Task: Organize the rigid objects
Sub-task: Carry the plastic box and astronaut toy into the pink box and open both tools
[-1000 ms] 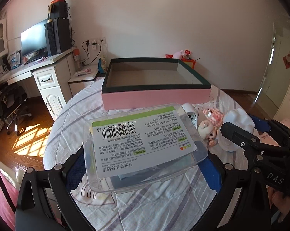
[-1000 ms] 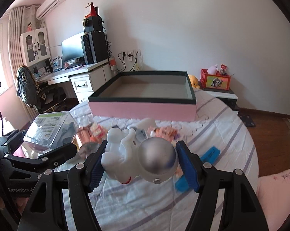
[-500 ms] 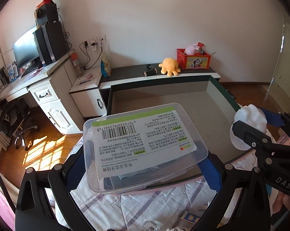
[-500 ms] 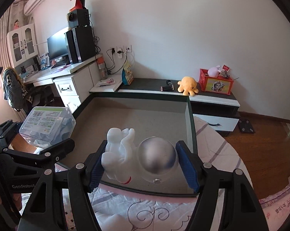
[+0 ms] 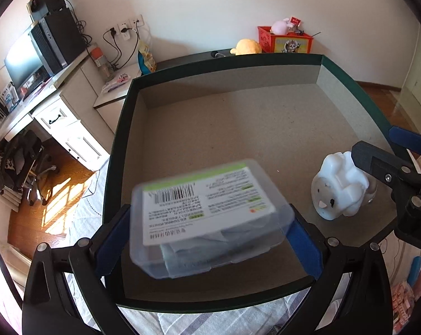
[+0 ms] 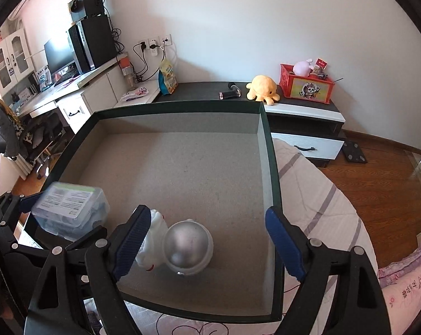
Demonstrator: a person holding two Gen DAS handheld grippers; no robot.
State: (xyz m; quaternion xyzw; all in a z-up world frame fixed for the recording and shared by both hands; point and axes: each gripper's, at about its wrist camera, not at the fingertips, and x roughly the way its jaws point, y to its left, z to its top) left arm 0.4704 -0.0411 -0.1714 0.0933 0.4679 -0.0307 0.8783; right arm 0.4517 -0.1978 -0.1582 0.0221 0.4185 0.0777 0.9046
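Astronaut: the white plastic astronaut figure with a silver dome helmet (image 6: 179,244) lies on the grey floor of the box, at about 6 o'clock in the right wrist view, no longer clamped as it was a moment ago.
Right gripper: the right gripper (image 6: 207,244) has just been opening; its blue pads stand apart, the left one just beside the figure, the right one well clear. The figure sits between the jaws, unpressed.
Clear case: the clear lidded plastic case with a white barcode label (image 5: 210,217), blurred, is over the box floor at 6 o'clock in the left wrist view; earlier it was carried above the bedspread.
Left gripper: the left gripper (image 5: 210,240) has its pads close on both sides of the case; whether they press it I cannot tell.
Box: the large shallow box with a dark green rim (image 6: 269,167) rests on the striped white bedspread (image 6: 316,195).
Meaning: one item reads as delivered, the second as about to land.
Pose: both grippers tilt downward over the near edge, left beside right.
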